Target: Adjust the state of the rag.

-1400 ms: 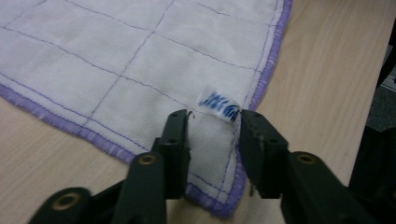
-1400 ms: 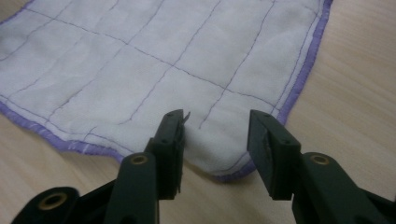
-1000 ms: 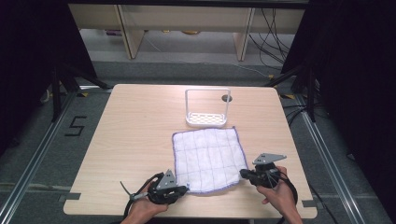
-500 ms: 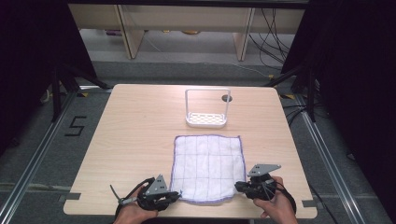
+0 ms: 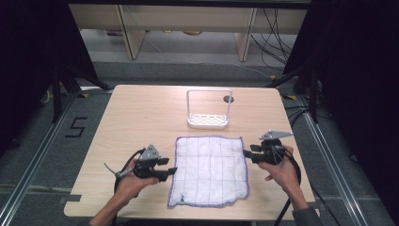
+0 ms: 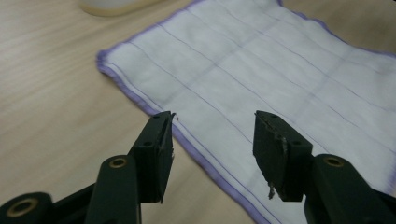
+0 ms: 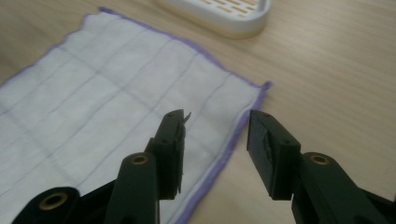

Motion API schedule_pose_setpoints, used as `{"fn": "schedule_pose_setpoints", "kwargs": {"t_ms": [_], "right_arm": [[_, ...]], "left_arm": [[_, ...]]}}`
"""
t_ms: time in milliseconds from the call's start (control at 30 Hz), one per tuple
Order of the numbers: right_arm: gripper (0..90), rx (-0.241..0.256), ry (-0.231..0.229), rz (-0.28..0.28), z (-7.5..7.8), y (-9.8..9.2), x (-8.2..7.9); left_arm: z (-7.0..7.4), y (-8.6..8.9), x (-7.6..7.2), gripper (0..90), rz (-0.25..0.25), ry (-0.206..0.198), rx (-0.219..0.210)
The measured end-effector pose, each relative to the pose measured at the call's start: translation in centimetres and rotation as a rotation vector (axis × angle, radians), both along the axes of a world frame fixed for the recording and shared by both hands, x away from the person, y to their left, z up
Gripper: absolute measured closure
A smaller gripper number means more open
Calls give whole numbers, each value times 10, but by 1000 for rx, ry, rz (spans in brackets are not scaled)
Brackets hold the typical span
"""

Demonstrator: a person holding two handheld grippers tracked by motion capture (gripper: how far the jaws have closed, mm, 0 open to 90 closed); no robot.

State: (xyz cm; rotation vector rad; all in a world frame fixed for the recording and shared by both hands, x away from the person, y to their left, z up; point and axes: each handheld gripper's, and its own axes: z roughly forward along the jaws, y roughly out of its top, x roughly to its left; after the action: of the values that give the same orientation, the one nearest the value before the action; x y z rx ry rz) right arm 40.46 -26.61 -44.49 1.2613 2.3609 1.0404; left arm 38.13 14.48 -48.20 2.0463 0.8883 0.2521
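On the near half of the wooden table (image 5: 141, 117) lies the cloth (image 5: 209, 169), spread flat between our two hands, with its far edge just near of the white rack (image 5: 208, 109). We hold the left gripper (image 5: 167, 170) beside the left edge of the cloth and the right gripper (image 5: 248, 154) beside the right edge, close to the far right corner. Both have their jaws spread apart and nothing is between them; in the left gripper view the purple hem passes under the gap of the jaws, and in the right gripper view the hem does the same. We judge that the cloth is laid out and the step in hand is to take it by its two side edges, probably for a fold. The next move calls for lowering each gripper until one jaw slides under the hem and the other comes above it, then closing on the border, not on the table. The cloth is thin white fabric, a little wrinkled and soft, with a grid of fine purple lines and a stitched purple border; its shape is almost square, and the near left corner looks slightly curled. The rack is hard plastic, with a slotted oval base and a tall thin frame. The table is pale wood grain, smooth.
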Motion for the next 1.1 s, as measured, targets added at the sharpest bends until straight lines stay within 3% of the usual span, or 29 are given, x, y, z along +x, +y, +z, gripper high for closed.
{"fn": "schedule_pose_setpoints", "kwargs": {"t_ms": [67,100,167,200,233,300,333,400,433,533,700,900,967,1000,1100], "right_arm": [[576,-28,-14,-20,-3,-2,18],[575,-30,3,-24,-4,-1,26],[574,-29,-17,-36,-7,2,39],[571,-37,12,-42,-5,4,43],[569,-28,-5,-44,-9,6,49],[566,-62,-13,-26,-12,8,59],[564,-50,26,-48,-12,11,61],[562,-72,33,-34,-15,11,68],[558,-65,67,-55,-16,14,70],[553,-67,77,-64,-21,15,78],[552,-79,96,-74,-32,18,89],[565,-108,96,-62,-43,24,95],[610,-77,107,-82,-47,26,98],[639,-96,116,-69,-47,25,99],[797,-81,116,-49,-51,26,98]], "left_arm": [[1,0,19,462,46,-9,26],[0,0,28,459,59,-8,24],[0,-1,44,457,82,-10,39],[-1,-2,50,457,99,-9,36],[-1,-3,57,454,98,8,39],[-4,-6,68,451,127,8,27],[-4,-7,74,448,117,17,54],[-8,-11,83,446,133,25,71],[-10,-12,87,442,130,34,80],[-16,-17,99,442,150,47,100],[-23,-28,109,451,148,56,119],[-26,-36,110,495,118,32,158],[-28,-36,111,528,108,39,162],[-29,-37,111,549,112,33,157],[-29,-38,112,664,87,23,144]]}}
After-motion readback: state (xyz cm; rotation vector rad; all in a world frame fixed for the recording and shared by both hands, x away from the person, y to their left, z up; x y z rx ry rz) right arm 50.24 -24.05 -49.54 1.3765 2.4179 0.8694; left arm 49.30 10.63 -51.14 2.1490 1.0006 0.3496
